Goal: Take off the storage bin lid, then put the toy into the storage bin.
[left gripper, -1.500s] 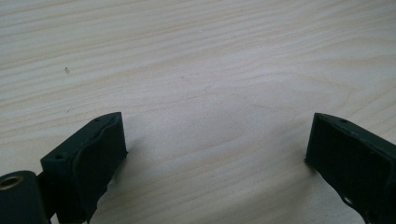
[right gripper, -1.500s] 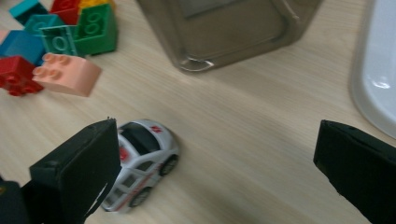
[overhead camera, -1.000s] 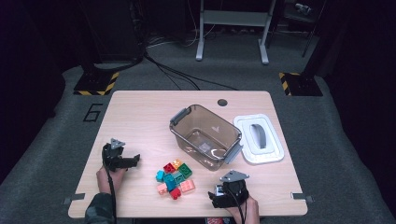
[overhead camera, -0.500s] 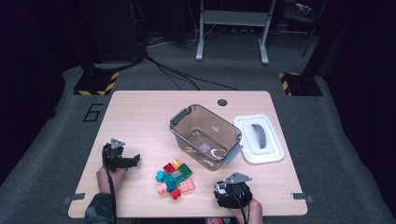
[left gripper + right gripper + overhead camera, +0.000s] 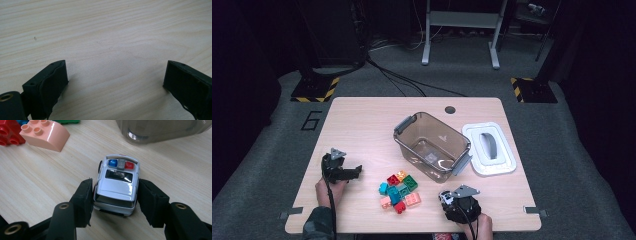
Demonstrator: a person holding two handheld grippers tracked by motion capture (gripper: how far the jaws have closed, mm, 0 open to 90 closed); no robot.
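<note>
Toy police car (image 5: 117, 187) points away from right claw (image 5: 113, 195).

The light wooden table (image 5: 362, 125) carries a clear brown plastic bin (image 5: 432, 145) at centre, a white lid (image 5: 489, 148) right, coloured building blocks (image 5: 399, 191) and a silver toy police car (image 5: 117, 183) near.

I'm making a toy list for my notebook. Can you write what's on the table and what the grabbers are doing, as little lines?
table: light wood table
held toy: toy police car, white, blue and red roof lights
right gripper: jaws have just been closing, now pressing on both sides of the car, which stands on the table
left gripper: jaws wide apart, nothing between them
blocks: pile of coloured blocks between the grippers
bin: clear brown bin, looks empty
lid: white lid lying beside the bin
</note>
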